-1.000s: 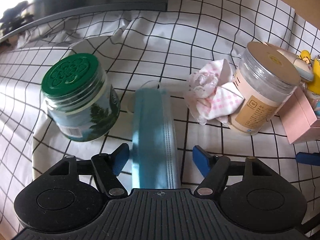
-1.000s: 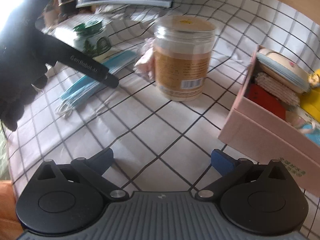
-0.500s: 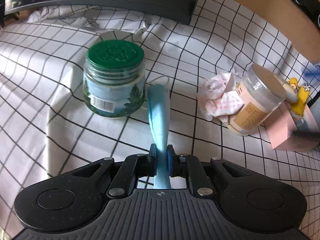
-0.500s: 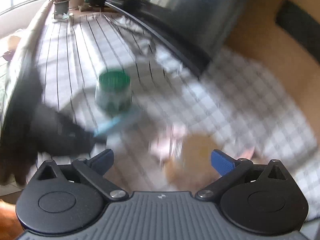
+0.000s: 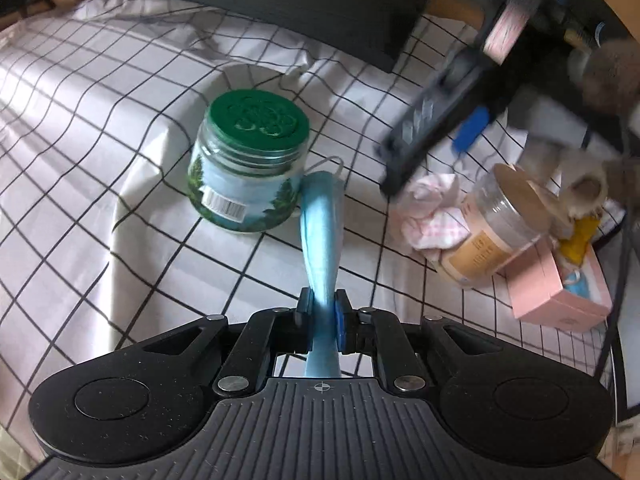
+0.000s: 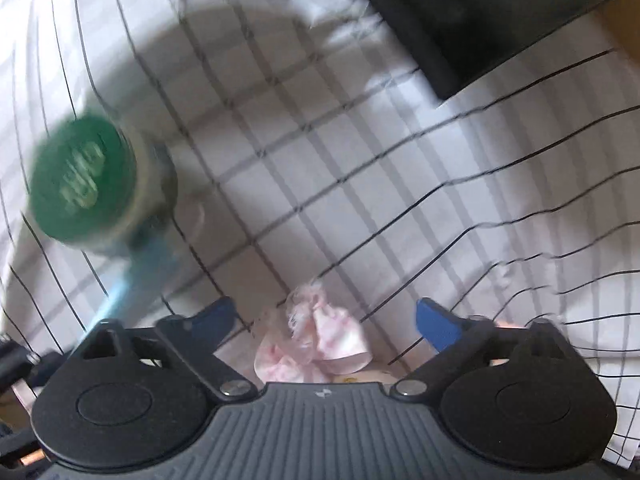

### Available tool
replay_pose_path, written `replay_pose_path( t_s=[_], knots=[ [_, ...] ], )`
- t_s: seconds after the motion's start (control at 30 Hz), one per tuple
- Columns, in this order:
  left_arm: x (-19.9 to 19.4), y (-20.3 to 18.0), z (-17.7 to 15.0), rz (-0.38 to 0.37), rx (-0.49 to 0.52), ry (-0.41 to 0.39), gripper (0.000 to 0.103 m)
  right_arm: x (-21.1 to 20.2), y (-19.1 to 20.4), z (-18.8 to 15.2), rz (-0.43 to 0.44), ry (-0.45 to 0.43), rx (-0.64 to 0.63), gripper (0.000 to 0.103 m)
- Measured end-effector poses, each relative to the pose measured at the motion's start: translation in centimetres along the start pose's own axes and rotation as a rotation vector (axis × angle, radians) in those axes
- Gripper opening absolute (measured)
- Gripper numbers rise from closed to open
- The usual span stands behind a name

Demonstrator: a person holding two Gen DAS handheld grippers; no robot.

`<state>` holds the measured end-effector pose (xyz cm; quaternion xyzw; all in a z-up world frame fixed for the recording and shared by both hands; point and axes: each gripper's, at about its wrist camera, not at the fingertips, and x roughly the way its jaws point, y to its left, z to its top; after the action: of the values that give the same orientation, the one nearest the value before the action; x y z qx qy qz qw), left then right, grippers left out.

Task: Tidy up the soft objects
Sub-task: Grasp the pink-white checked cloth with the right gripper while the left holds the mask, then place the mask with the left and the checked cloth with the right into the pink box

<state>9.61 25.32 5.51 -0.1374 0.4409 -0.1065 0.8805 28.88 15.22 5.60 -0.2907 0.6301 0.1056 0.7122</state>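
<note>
My left gripper (image 5: 323,316) is shut on a folded blue face mask (image 5: 321,236); the mask's far end droops onto the checked cloth beside a green-lidded jar (image 5: 248,168). A crumpled pink cloth (image 5: 434,216) lies right of the mask, against a tan-lidded jar (image 5: 496,228). My right gripper (image 6: 324,320) is open and hovers just above that pink cloth (image 6: 320,344); it shows blurred in the left wrist view (image 5: 440,120). The mask (image 6: 136,280) and the green-lidded jar (image 6: 92,184) show blurred at the left of the right wrist view.
A pink box (image 5: 560,292) holding small items stands at the right, behind the tan-lidded jar. A dark monitor (image 5: 320,0) stands at the back of the checked cloth (image 5: 100,120).
My left gripper closed on the mask and lifted its near end off the cloth. My right gripper swung from near the pink box to above the pink cloth.
</note>
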Motion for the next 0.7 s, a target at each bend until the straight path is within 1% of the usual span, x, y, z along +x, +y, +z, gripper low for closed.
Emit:
replay_pose_path(
  t_s=[0.07,0.13,0.17,0.2,0.23,0.3,0.33,0.47,0.57,0.7],
  knots=[
    [0.2,0.2,0.1,0.005,-0.012,-0.005,0.013,0.7,0.2,0.0,0.006,0.014,-0.012,0.074],
    [0.5,0.4,0.1,0.000,-0.022,-0.006,0.013,0.7,0.3,-0.2,0.017,-0.001,-0.022,0.050],
    [0.7,0.6,0.0,-0.003,-0.028,-0.006,0.013,0.7,0.3,-0.4,0.024,-0.001,-0.029,0.028],
    [0.8,0.7,0.0,-0.013,-0.031,-0.009,0.013,0.7,0.3,-0.6,0.031,-0.003,-0.031,0.023],
    [0.9,0.9,-0.2,-0.029,-0.040,-0.012,0.013,0.4,0.3,-0.8,0.038,-0.018,-0.026,0.023],
    [1.2,1.1,-0.3,-0.047,-0.059,-0.012,0.012,-0.4,0.1,-1.2,0.054,-0.057,-0.014,0.016],
    [1.3,1.2,-0.3,-0.049,-0.060,-0.013,0.012,-1.0,0.0,-1.4,0.064,-0.076,-0.004,0.015],
    [0.7,0.2,0.2,-0.043,-0.016,-0.029,0.012,-4.8,-1.3,-2.0,0.130,-0.182,0.047,0.013],
    [-0.5,-0.7,1.3,-0.042,0.033,-0.062,0.012,-8.7,-2.4,-3.6,0.181,-0.291,0.084,0.013],
    [-2.4,-2.4,3.5,-0.035,0.102,-0.106,0.012,-14.2,-4.2,-7.2,0.223,-0.454,0.149,0.013]
  ],
)
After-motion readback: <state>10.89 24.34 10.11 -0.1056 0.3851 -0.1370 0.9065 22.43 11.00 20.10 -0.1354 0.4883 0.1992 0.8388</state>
